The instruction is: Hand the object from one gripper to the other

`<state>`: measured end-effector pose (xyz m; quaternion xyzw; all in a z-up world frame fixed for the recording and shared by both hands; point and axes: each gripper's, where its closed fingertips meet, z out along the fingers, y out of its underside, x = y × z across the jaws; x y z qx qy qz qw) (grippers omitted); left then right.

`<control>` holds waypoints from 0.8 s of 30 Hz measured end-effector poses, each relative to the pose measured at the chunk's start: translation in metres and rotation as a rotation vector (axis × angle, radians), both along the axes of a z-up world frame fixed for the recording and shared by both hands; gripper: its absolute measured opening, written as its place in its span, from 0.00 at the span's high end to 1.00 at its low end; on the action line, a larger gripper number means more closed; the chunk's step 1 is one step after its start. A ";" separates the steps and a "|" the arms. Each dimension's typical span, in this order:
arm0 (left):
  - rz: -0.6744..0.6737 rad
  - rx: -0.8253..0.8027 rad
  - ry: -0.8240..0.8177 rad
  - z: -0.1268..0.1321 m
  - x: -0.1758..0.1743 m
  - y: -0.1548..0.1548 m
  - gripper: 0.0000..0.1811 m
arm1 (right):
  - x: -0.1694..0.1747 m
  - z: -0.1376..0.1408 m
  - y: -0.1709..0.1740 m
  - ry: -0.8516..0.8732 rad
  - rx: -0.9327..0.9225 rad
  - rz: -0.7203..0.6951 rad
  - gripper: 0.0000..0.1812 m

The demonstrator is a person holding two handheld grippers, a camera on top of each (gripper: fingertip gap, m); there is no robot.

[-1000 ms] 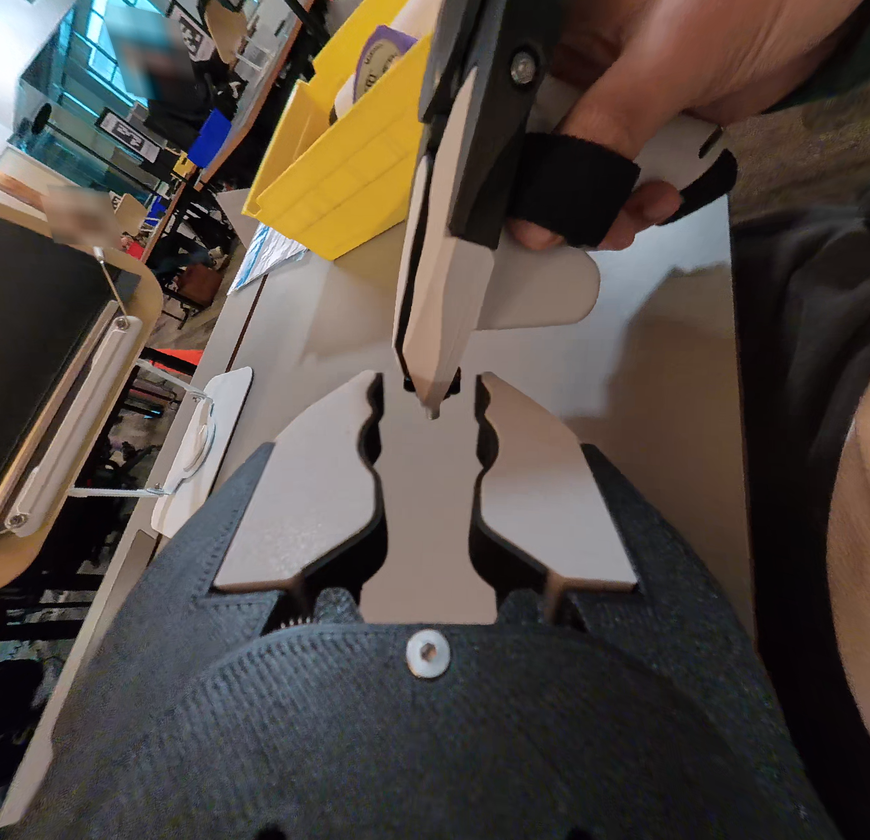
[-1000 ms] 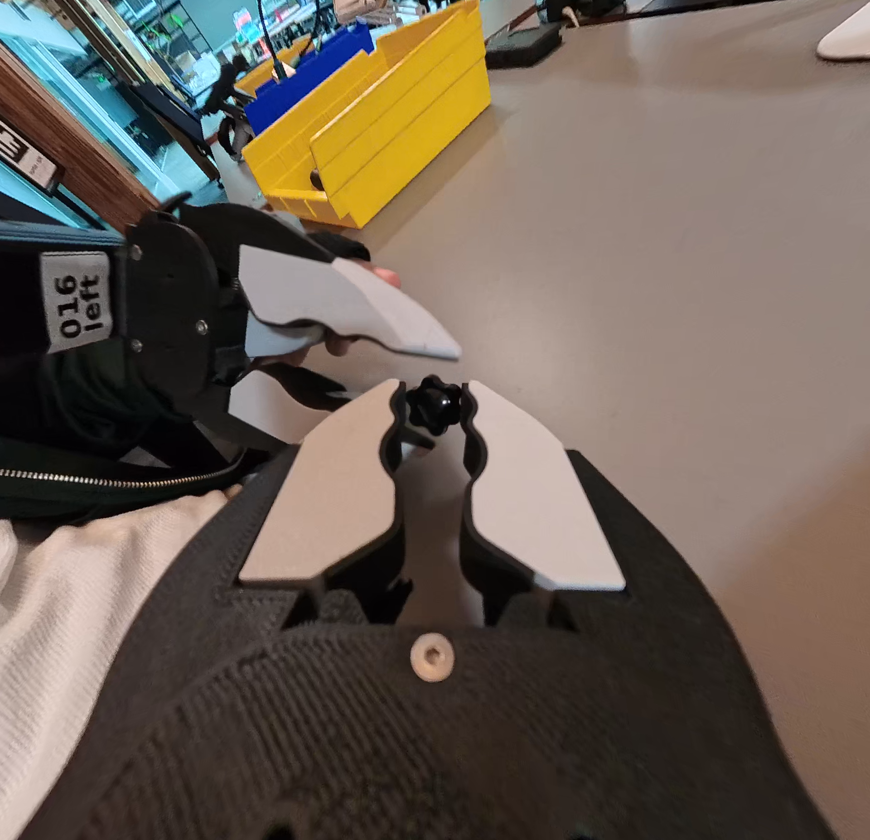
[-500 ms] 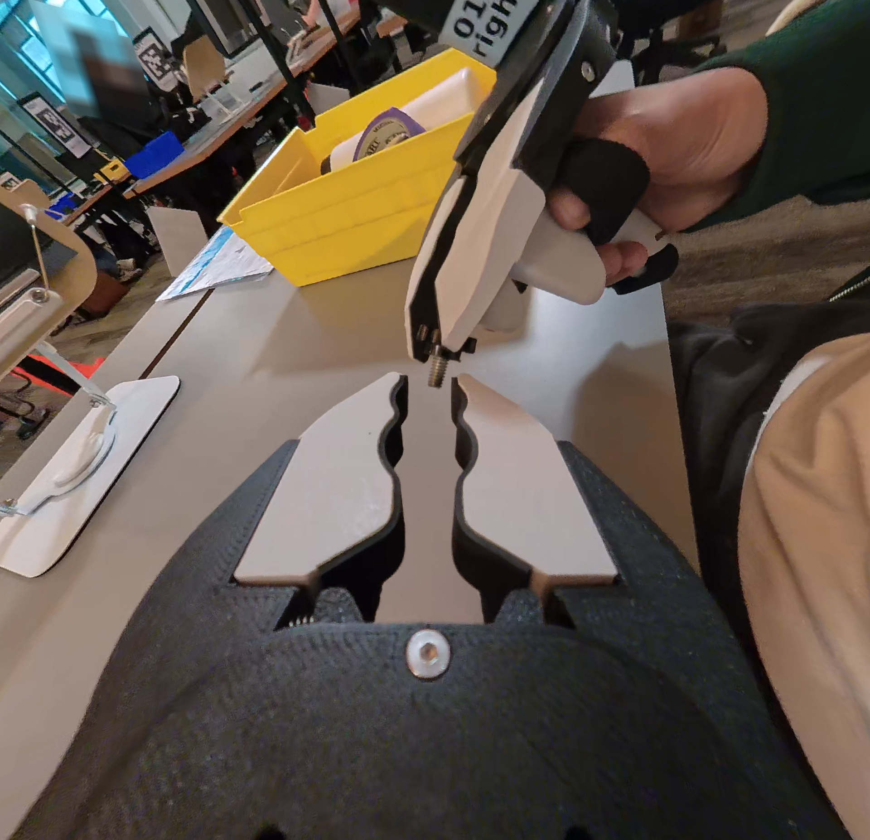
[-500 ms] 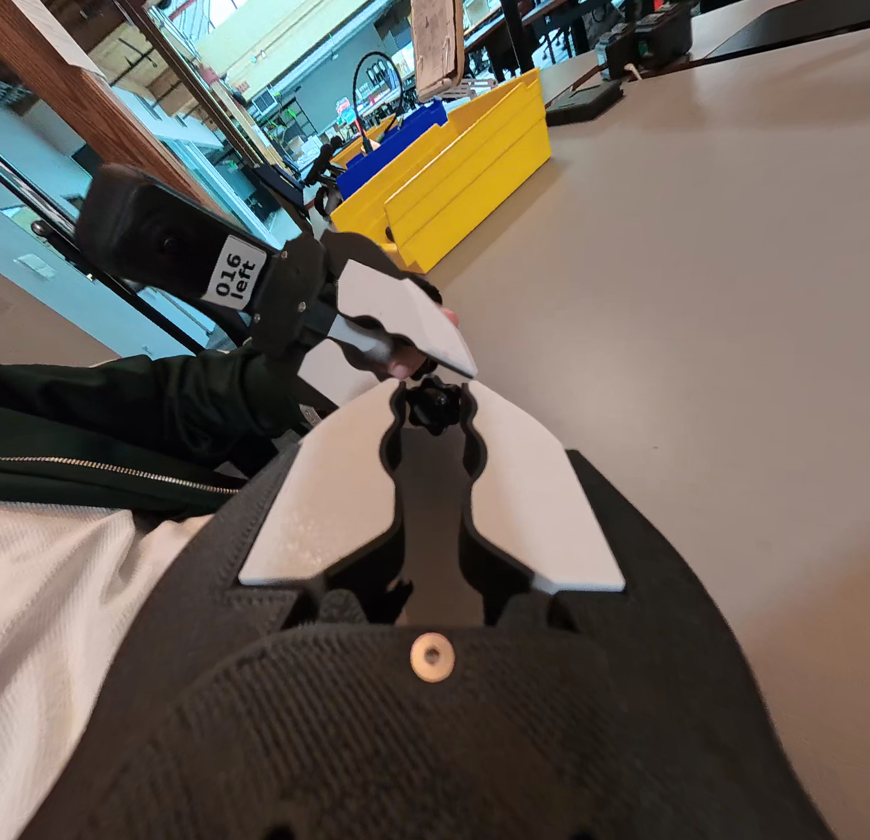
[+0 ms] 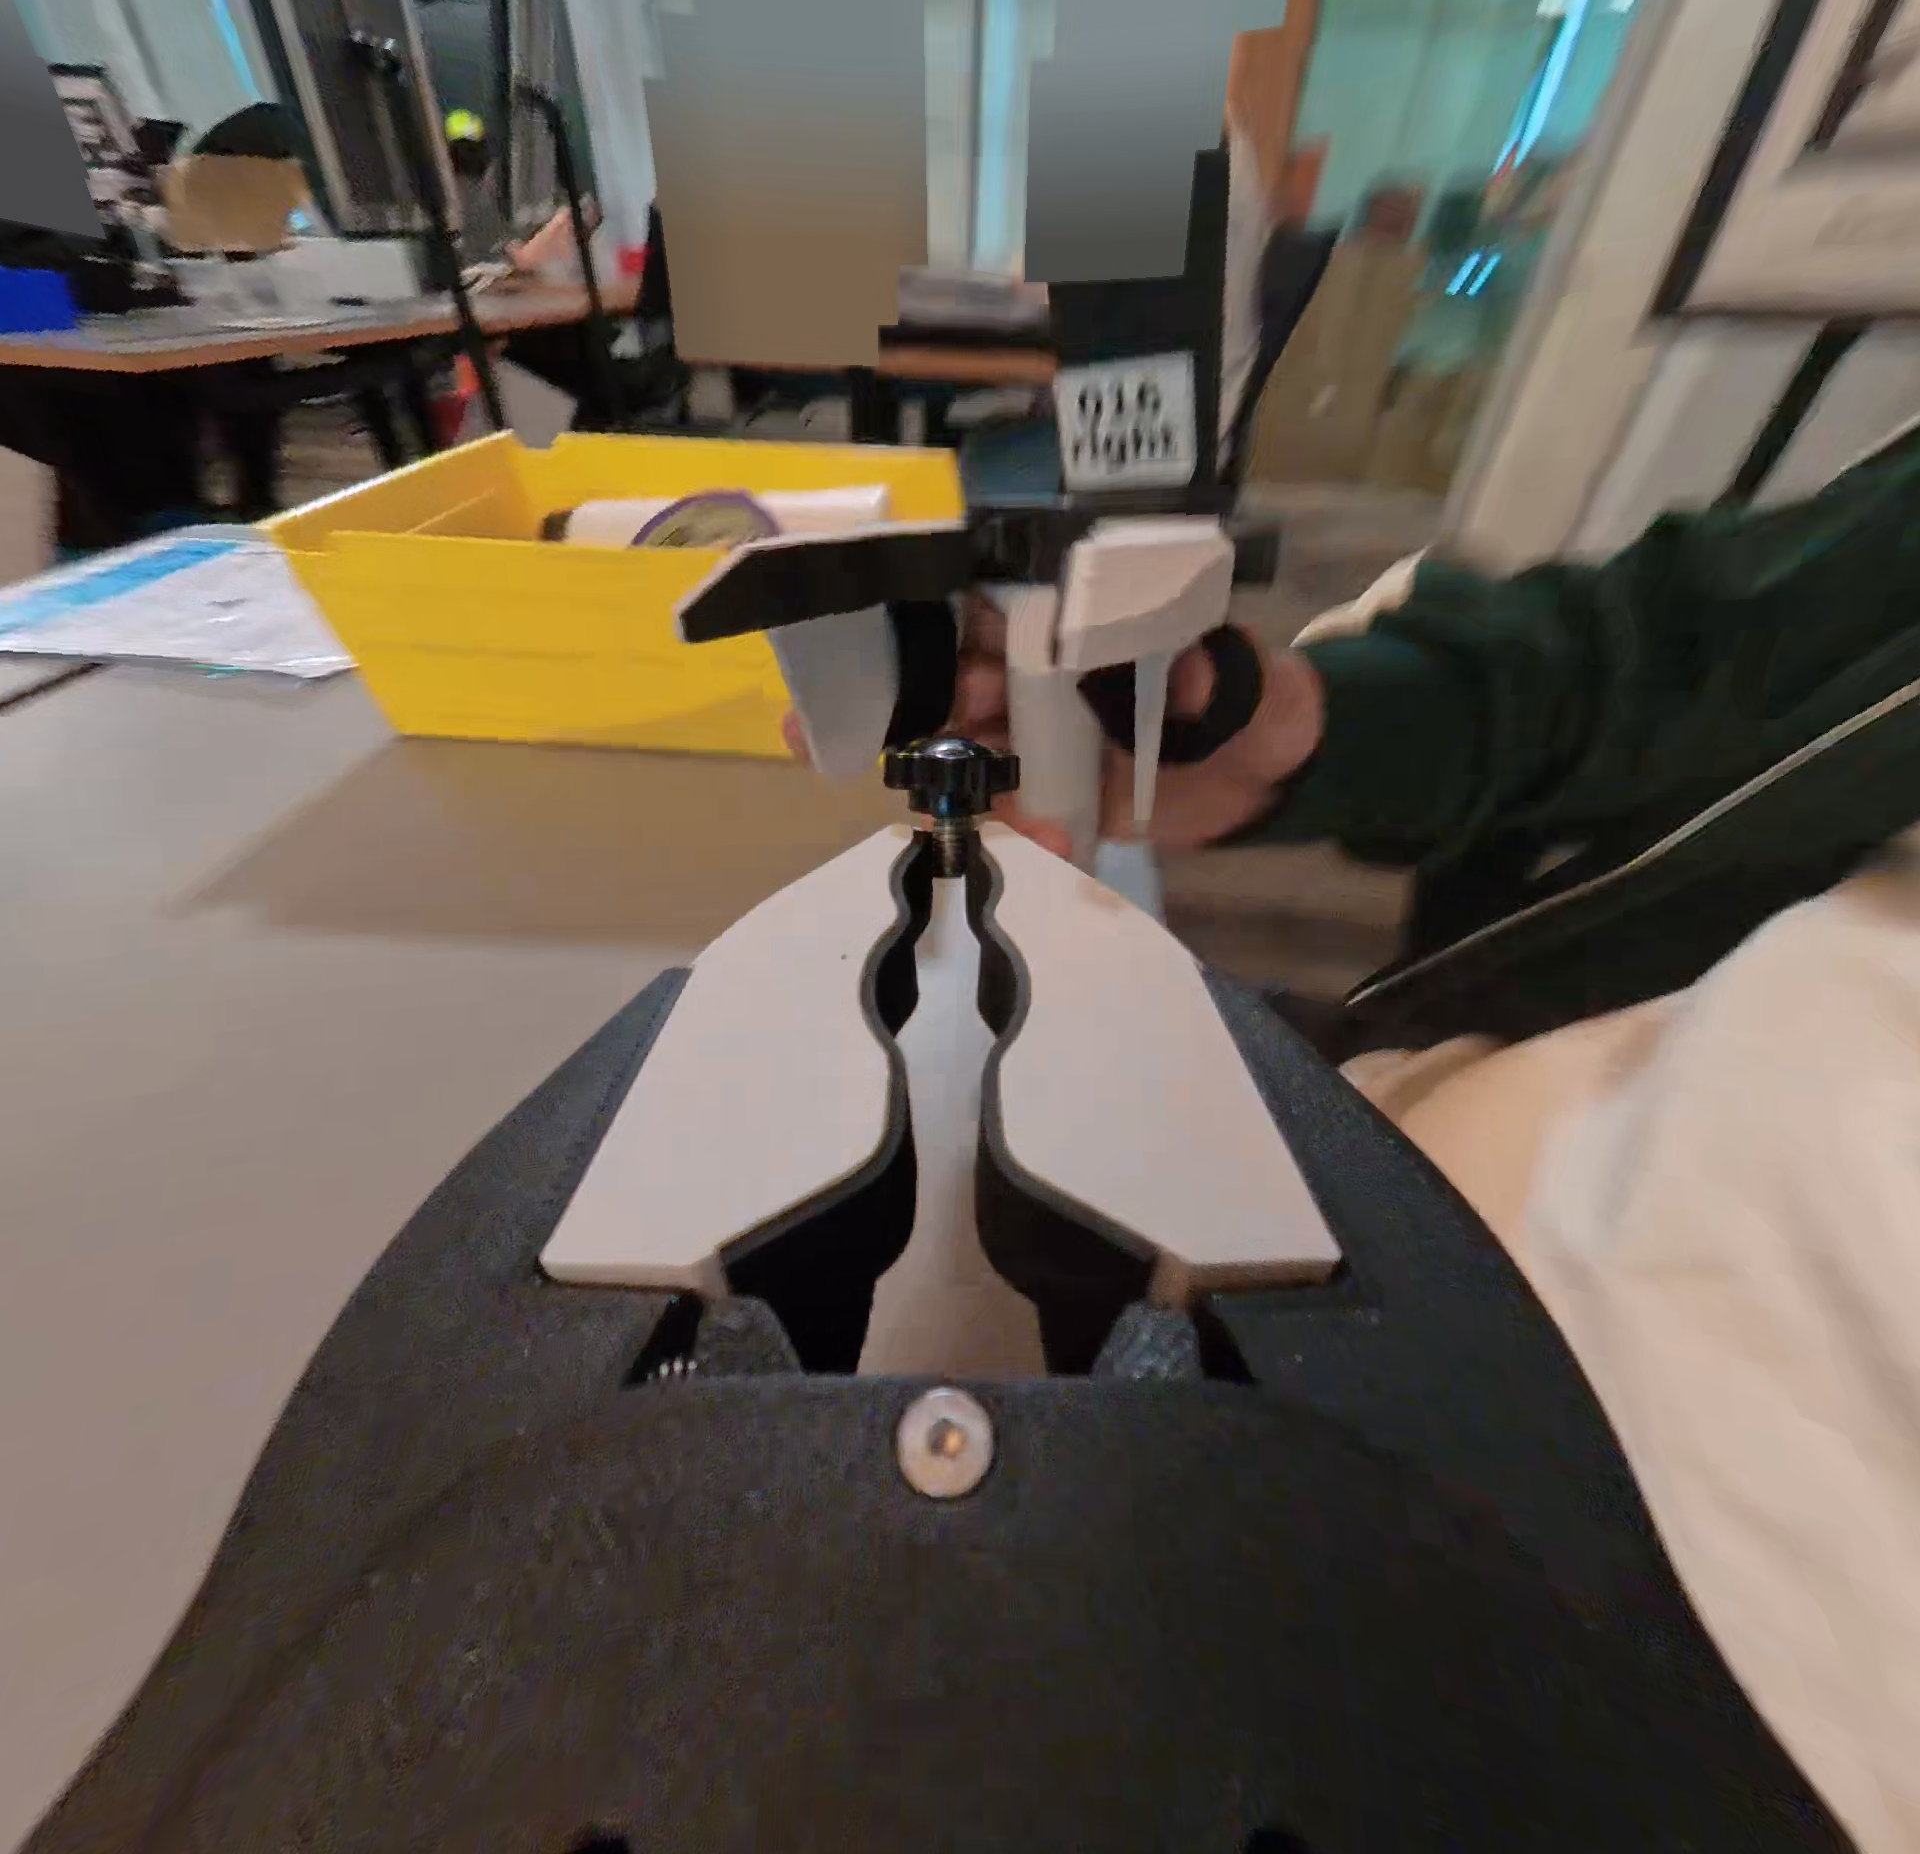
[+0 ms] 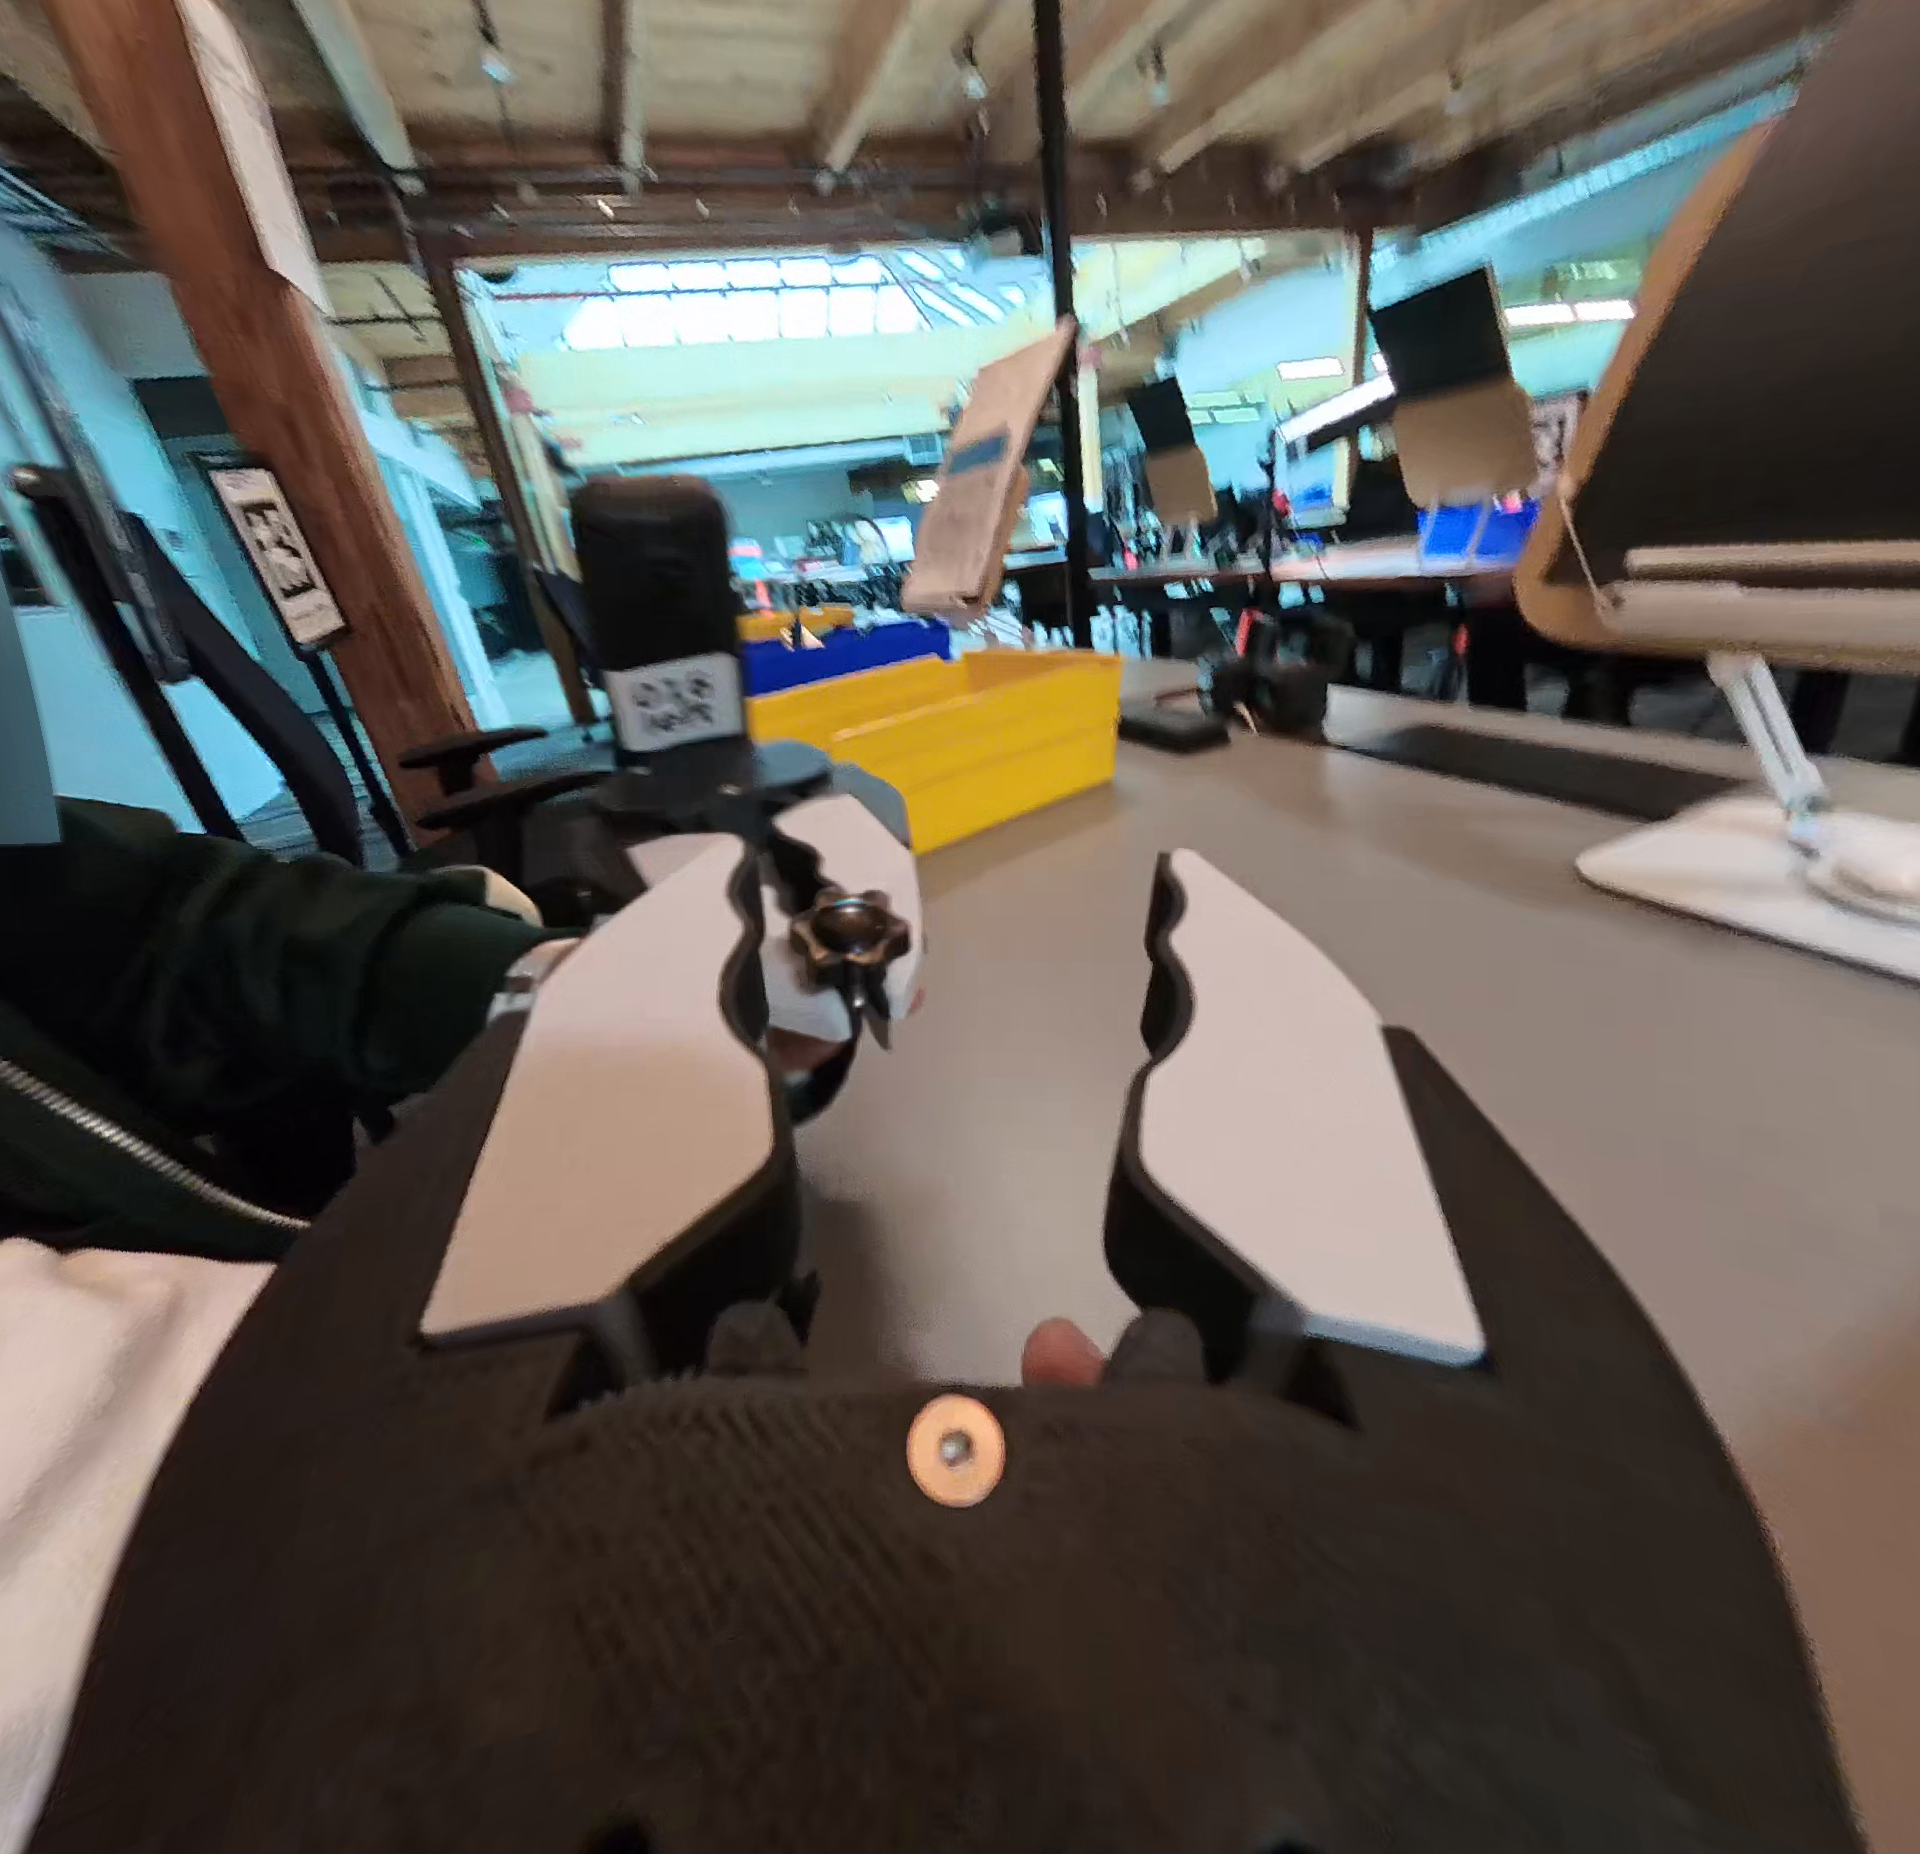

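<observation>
The left gripper (image 5: pixel 951 862) is clamped on the threaded stud of the knob screw (image 5: pixel 948 778), whose black lobed head stands upright just beyond the fingertips. The right gripper (image 6: pixel 956 900) stands wide apart, holding nothing, beside it. The part appears small, rigid and light; grip the lobed head, since the thin stud may pivot.

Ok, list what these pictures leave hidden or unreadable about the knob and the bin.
- Knob, left wrist view: the lower thread is hidden between the left gripper fingers.
- Yellow bin, left wrist view: its wall hides most of the contents; only a roll's top shows.
- Right gripper, left wrist view: motion-blurred, its opening unclear there.
- Background, both views: covered patches, blur.
</observation>
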<state>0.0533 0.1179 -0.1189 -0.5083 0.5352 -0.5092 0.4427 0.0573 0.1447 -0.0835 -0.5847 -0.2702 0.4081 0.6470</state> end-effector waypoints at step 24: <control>-0.193 -0.192 -0.211 0.021 -0.001 -0.026 0.95 | -0.026 0.004 -0.037 -0.063 0.041 0.220 0.88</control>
